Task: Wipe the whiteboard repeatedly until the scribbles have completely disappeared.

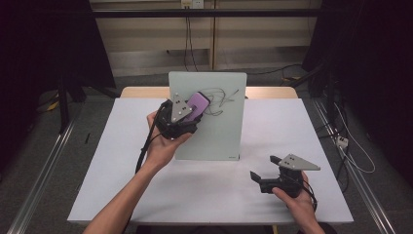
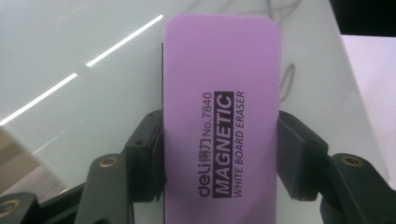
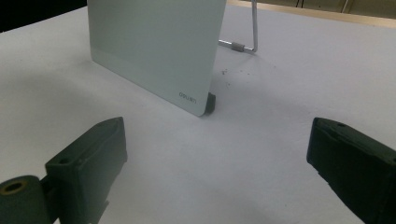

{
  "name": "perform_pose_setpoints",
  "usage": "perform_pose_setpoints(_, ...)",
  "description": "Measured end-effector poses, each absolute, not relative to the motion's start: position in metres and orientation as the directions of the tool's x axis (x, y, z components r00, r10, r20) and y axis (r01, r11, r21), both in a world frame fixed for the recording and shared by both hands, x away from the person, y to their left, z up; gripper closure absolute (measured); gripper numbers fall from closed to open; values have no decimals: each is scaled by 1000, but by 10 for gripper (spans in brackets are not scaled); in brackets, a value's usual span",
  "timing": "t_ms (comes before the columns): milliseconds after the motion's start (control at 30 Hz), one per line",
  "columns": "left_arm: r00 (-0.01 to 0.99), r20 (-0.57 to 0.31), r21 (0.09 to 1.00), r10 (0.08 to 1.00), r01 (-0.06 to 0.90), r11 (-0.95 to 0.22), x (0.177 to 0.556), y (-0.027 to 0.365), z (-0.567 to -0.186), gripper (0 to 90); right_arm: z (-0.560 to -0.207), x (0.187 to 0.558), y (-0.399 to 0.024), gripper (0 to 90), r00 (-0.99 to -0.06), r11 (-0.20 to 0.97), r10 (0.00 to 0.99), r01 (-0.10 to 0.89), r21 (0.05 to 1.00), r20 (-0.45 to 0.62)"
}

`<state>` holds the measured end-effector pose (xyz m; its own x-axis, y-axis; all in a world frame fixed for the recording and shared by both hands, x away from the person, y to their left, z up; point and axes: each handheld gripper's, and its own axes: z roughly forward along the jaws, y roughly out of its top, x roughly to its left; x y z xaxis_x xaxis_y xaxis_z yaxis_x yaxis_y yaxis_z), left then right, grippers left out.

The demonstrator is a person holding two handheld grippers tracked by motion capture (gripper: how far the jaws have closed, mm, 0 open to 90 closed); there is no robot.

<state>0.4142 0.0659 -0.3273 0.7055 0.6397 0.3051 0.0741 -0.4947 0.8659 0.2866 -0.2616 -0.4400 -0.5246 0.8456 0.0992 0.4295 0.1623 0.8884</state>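
A flat, rounded-corner purple whiteboard eraser (image 2: 222, 121) sits squarely between the two black jaws of the left gripper (image 2: 222, 158), which are clamped on its long edges — one pad on each side, with most of the eraser's length sticking out past the fingertips. In the high view the left gripper (image 1: 181, 117) holds the eraser (image 1: 198, 103) against the upper part of a pale green-white glass whiteboard (image 1: 214, 136) that stands propped up near the middle of the white table (image 1: 122, 165), just beside a black scribble (image 1: 221, 100) on the board's face. The eraser's purple face bears dark print reading "deli No.7840 MAGNETIC WHITE BOARD ERASER". The right gripper (image 1: 265, 173) rests low on the table near the front right, well apart from the board — its jaws stand wide with nothing between them. There is one eraser, one whiteboard, one scribble and two grippers, each held in one hand.
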Motion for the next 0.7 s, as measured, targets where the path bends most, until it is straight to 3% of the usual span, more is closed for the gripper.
perform_pose_setpoints(100, 733, 258, 873, 629, 101, -477, 414, 64, -332, 413, -440, 287, -261, 50, -522, 159, 847, 430, 888, 101)
perform_pose_setpoints(333, 748, 249, 867, 615, 110, -485, 414, 64, -332, 413, -440, 286, -262, 50, -523, 161, 847, 428, 889, 98)
perform_pose_setpoints(700, 685, 275, 882, 675, 99, -460, 426, 89, -302, 414, -440, 286, -263, 50, -521, 162, 848, 428, 889, 96)
